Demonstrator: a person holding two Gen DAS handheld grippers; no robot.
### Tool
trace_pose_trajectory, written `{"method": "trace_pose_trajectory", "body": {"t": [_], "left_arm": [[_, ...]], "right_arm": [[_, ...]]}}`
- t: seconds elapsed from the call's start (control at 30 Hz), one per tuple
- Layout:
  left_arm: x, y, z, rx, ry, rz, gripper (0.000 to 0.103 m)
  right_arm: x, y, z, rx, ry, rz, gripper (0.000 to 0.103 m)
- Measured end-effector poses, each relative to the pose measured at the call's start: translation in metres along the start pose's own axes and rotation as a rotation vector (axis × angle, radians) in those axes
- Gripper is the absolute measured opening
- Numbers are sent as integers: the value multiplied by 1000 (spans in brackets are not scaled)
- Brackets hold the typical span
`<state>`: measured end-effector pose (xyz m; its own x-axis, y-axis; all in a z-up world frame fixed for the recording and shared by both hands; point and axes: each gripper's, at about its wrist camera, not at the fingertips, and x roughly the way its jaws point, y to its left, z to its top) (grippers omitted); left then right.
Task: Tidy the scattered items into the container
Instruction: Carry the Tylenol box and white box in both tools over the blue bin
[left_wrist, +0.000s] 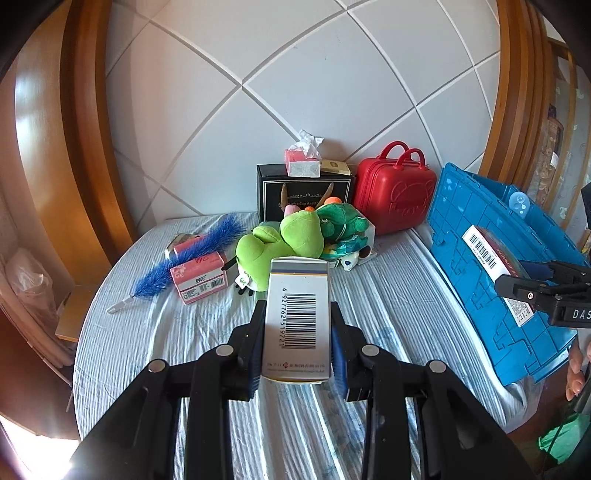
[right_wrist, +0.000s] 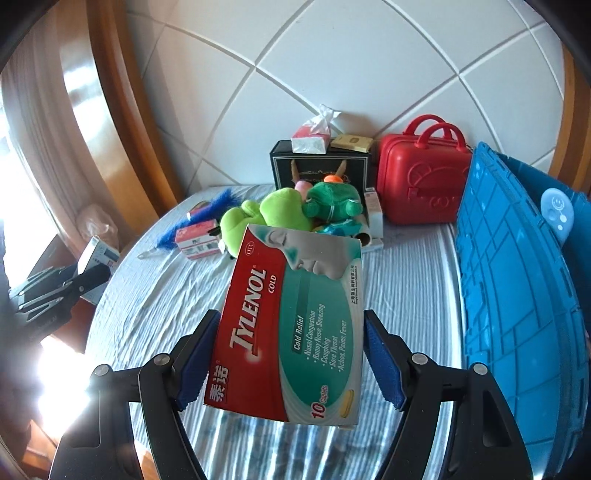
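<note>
My left gripper (left_wrist: 297, 325) is shut on a narrow white medicine box (left_wrist: 297, 317) with a barcode, held above the striped bedspread (left_wrist: 388, 295). My right gripper (right_wrist: 291, 343) is shut on a wide red and teal Tylenol box (right_wrist: 291, 328), lifted above the bed; that box (left_wrist: 491, 251) also shows at the right of the left wrist view. The blue plastic crate (left_wrist: 480, 236) (right_wrist: 517, 277) stands along the bed's right side. Scattered on the bed are green plush toys (left_wrist: 288, 236) (right_wrist: 284, 210), a pink carton (left_wrist: 199, 277) (right_wrist: 199, 240) and a blue feathery brush (left_wrist: 192, 254).
A red mini suitcase (left_wrist: 395, 195) (right_wrist: 421, 177) and a black gift box (left_wrist: 303, 192) topped with a tissue pack (left_wrist: 303, 158) stand against the white tiled headboard. A wooden frame rises on both sides. A person's fingers (left_wrist: 576, 369) show at the right edge.
</note>
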<state>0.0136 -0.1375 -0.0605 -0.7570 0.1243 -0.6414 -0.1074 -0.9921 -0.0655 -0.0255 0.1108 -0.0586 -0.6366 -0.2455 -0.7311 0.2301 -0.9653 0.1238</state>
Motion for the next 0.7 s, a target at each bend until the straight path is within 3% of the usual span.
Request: {"method": "trace_pose_trajectory", "body": {"t": [0.37, 0.7], "left_arm": [[-26, -32, 23, 16, -49, 11, 30], [-33, -94, 44, 54, -74, 11, 30]], "right_arm": [[-45, -9, 3, -14, -66, 54, 75], [-81, -55, 1, -8, -125, 93, 75]]}}
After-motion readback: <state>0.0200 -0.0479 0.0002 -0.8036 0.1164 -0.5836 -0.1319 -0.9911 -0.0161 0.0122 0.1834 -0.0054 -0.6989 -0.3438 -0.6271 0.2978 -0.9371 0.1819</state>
